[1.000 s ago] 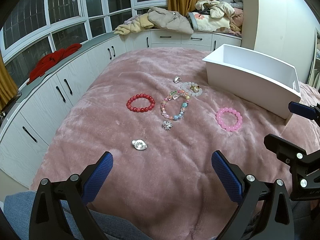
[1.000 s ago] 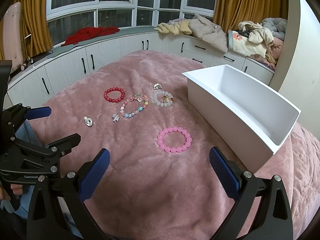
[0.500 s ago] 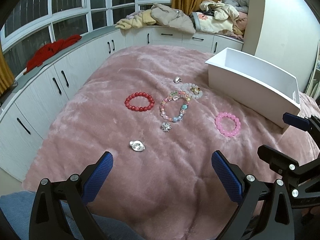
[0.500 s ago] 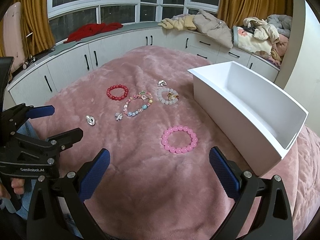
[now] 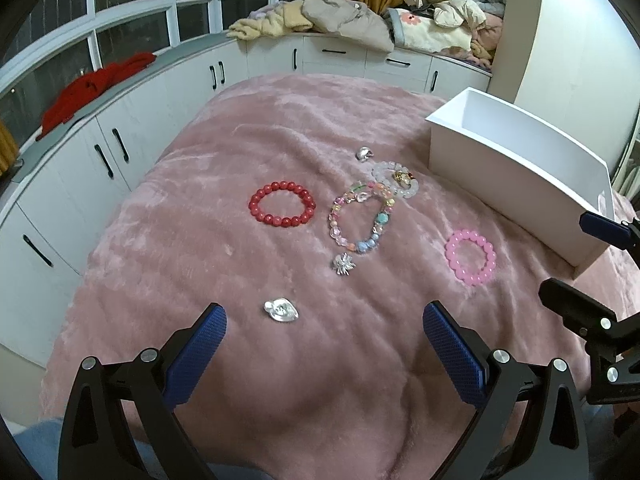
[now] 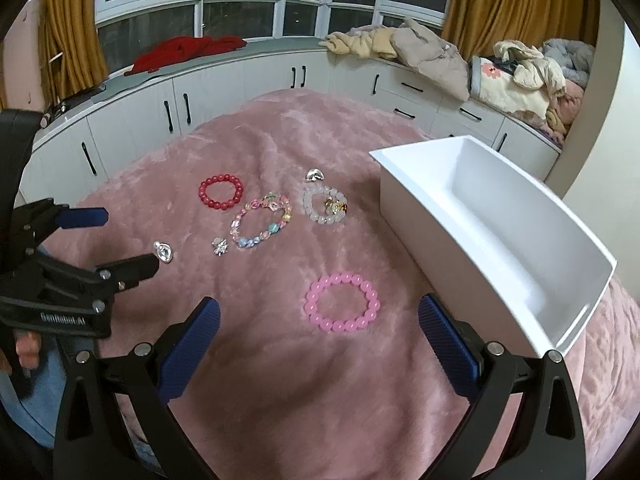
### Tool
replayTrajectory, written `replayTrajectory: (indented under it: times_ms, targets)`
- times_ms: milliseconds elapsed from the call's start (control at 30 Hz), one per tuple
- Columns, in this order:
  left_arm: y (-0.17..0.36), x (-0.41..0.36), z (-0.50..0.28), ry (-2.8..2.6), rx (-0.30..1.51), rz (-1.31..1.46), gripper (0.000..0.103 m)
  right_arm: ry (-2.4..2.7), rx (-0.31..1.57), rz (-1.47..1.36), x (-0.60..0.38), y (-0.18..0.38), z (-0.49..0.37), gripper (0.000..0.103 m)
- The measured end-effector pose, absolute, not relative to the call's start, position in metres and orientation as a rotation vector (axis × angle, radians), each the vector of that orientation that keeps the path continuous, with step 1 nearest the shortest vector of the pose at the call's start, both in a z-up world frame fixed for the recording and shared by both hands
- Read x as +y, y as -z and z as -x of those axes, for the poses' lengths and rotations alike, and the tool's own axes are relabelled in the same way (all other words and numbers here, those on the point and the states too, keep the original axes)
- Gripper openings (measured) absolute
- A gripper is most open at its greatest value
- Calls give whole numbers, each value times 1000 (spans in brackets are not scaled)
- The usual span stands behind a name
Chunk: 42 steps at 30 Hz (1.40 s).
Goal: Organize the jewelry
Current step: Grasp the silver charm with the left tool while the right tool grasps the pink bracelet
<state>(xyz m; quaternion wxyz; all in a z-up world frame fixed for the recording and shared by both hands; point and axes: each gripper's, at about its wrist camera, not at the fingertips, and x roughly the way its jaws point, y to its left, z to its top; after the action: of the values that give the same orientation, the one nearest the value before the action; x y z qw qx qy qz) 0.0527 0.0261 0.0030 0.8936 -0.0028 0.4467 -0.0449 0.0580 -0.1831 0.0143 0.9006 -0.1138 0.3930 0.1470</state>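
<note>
Both tongs held wide apart, nothing between the pads. Left tongs (image 5: 324,344) and right tongs (image 6: 320,336) hover low over the near part of the bed (image 5: 240,128); no contact with any piece.

Jewelry lies loose on the blanket, none in the white box (image 6: 492,216) yet. Ahead of the right tongs, just beyond the pad tips and centred in the gap: pink bracelet (image 6: 342,302), flat, a ring with no long axis to align to. The box sits ahead and to the right of it, long side running away from me, open top clear.

Ahead of the left tongs, close and slightly left of centre: silver charm (image 5: 281,310). Farther out: star charm (image 5: 343,264), multicolour bracelet (image 5: 362,216), red bracelet (image 5: 282,204), white bracelet (image 5: 396,178).

My judgement: the right tongs are nearer the pink bracelet and the box, so that piece goes first, straight forward and down. Soft pile may let beads sink; pinch one side of the ring.
</note>
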Motion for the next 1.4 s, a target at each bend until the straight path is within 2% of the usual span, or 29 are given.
replayTrajectory:
  times_ms: [433,700,800,867,933,1067,1100,1133,1267,1400]
  targets:
    - [-18,18,-94,154,887,-205,100,-405,883,193,-181,-9,-100,98]
    - [9,19,-108,262,997,-251,99,-446,954,195,-177,11,-126,88]
    - [30,19,-110,265,1054,-295,99,-455,998,187,-177,25,-137,80]
    - [41,19,-110,272,1101,-306,95,-466,1045,173,-178,37,-144,72]
    - [49,21,-112,277,1148,-304,83,-463,1075,172,-178,49,-148,69]
    - [62,28,-117,262,1220,-278,72,-463,1123,178,-179,66,-149,66]
    - [65,30,-118,258,1237,-271,66,-464,1130,181,-179,69,-149,65]
    - [67,31,-118,258,1249,-267,62,-462,1139,184,-179,72,-149,61]
    - [74,31,-116,269,1281,-263,56,-472,1161,162,-182,81,-149,40]
    - [76,42,-117,283,1307,-178,44,-502,1179,105,-188,86,-150,28]
